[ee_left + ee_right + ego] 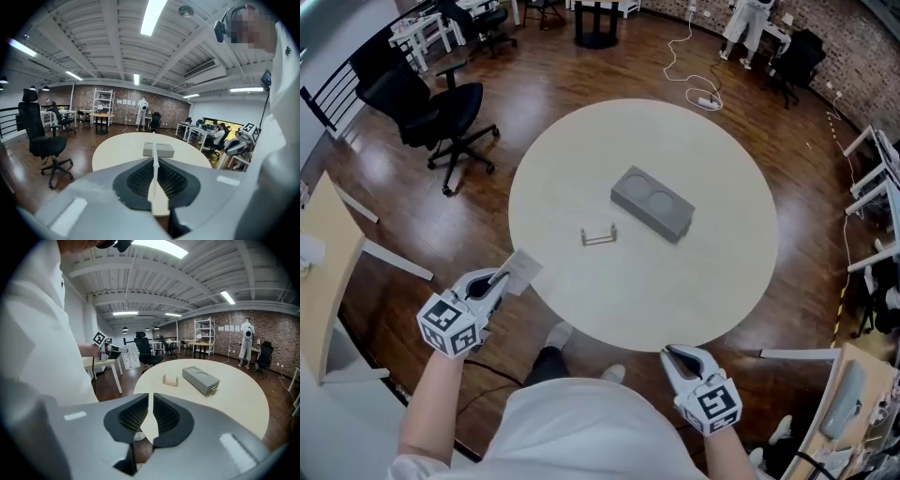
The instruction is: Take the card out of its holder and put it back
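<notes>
Pale card (523,272) clenched in left fingers (494,283), left of the holder (599,235), over the table (712,281) edge; right fingers (679,357) closed, empty.

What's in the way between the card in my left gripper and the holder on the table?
Nothing visible. Only bare tabletop lies between the card and the empty holder; the grey block sits beyond the holder.

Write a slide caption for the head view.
Left gripper pinches a thin white card at the round beige table's edge; the small wooden holder stands empty beside a grey block.
</notes>
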`<state>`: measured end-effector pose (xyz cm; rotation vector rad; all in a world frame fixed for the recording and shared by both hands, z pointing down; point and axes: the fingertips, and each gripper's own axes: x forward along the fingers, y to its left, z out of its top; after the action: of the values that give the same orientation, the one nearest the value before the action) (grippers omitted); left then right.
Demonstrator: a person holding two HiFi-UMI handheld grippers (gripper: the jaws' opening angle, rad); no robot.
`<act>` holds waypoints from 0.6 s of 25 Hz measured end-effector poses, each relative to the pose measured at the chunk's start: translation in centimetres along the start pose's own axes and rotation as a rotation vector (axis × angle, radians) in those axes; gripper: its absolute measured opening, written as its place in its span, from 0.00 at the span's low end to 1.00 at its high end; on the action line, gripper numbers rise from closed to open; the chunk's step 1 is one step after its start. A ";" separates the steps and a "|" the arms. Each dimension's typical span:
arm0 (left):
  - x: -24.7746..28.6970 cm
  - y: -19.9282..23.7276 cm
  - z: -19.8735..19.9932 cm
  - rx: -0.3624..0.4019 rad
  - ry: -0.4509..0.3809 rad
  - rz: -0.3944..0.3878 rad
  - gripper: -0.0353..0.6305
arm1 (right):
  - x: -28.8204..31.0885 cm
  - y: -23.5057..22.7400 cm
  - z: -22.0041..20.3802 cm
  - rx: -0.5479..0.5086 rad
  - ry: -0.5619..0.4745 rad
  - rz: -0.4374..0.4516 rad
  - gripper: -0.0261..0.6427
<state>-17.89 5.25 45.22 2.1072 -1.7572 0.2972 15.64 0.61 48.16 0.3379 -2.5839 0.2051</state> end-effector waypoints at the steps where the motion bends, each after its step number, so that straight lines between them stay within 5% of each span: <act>1: -0.2 0.1 0.0 0.002 0.000 0.007 0.08 | 0.2 0.1 0.4 -0.009 -0.009 0.011 0.09; 6: 0.4 1.4 1.3 0.018 -0.012 -0.033 0.08 | 1.5 0.8 1.5 -0.013 -0.001 -0.004 0.09; 15: 8.7 2.3 5.9 0.170 0.010 -0.272 0.08 | 1.2 1.5 1.6 0.095 -0.004 -0.180 0.09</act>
<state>-18.93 -5.35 43.65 2.4260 -1.4596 0.3907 13.45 1.49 47.27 0.6024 -2.5353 0.2627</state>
